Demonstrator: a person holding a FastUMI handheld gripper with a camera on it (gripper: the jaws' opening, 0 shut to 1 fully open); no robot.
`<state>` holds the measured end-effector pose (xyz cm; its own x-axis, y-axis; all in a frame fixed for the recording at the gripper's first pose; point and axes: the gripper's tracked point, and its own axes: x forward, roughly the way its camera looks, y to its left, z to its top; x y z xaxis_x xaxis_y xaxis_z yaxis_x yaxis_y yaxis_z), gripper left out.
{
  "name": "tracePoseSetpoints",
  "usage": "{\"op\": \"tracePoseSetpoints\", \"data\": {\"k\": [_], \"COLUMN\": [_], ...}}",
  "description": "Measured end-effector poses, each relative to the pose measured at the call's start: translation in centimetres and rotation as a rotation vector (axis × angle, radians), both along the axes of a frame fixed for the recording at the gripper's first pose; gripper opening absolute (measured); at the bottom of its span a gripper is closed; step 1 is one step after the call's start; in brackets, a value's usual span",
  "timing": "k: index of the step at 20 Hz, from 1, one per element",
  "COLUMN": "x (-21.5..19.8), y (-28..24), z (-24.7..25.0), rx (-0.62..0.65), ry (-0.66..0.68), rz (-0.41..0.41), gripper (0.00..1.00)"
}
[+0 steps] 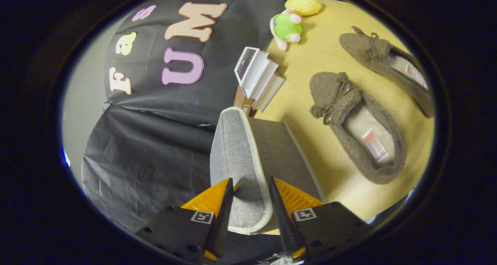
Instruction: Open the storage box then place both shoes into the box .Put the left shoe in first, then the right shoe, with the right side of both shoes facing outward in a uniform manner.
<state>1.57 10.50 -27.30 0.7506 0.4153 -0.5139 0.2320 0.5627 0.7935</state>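
The storage box's grey woven-fabric lid [237, 168], edged in cream piping, stands raised between the claw [251, 197] fingers, which sit narrowly parted and pinch its rim. Beneath lies the darker box [283, 156] on the yellow surface [310, 59]. Beyond lie two fuzzy brown slippers [357, 125] [388, 67] with bows, stacked small boxes [258, 78] and plush toys [287, 27].

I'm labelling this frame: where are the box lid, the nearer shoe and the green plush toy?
box lid [237, 156]: gripper view, grey fabric face between the tool's fingers.
nearer shoe [359, 127]: gripper view, insole.
green plush toy [288, 27]: gripper view, green body.
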Motion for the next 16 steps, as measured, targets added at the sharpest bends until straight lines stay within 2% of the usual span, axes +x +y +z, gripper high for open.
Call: {"op": "tracePoseSetpoints", "data": {"k": [5,7,10,16], "x": [0.8,0.1,-0.3,0.2], "y": [0.1,0.0,1.2,3.3], "z": [1.3,2.5,4.8,9.6], "rx": [0.023,0.011,0.007,0.043], "ry": [-0.021,-0.062,-0.113,-0.199], "rz": [-0.003,0.046,0.086,0.135], "gripper": [0.17,0.09,0.05,0.05]}}
